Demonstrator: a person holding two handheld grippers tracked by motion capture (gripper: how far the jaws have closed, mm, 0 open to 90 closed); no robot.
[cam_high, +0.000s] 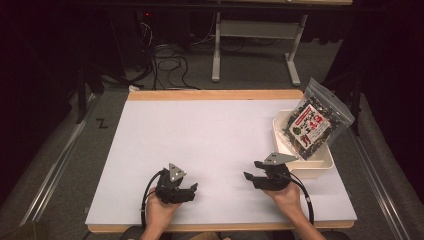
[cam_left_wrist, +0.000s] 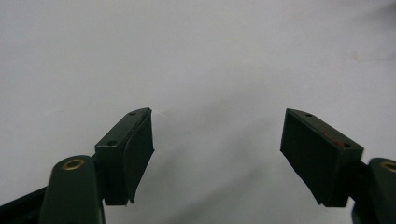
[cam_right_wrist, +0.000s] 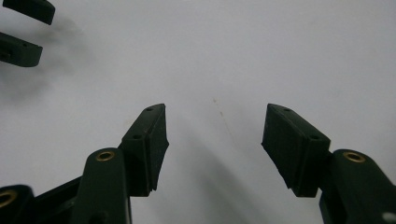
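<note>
Resting low over the white bench (cam_high: 215, 135), the left gripper (cam_high: 192, 189) and right gripper (cam_high: 248, 176) both have their jaws spread apart with nothing between them. Off to the right, near the right gripper, a clear bag (cam_high: 314, 120) of dark bits stands tilted in a white tub (cam_high: 320, 162); its red and white label carries print too small to read.

Smooth matt white table top (cam_high: 210, 145) with a light wood edge (cam_high: 215, 95), shiny see-through plastic bag (cam_high: 316, 120), white plastic bin (cam_high: 320, 162), matt black plastic gripper pads (cam_left_wrist: 135, 149)
</note>
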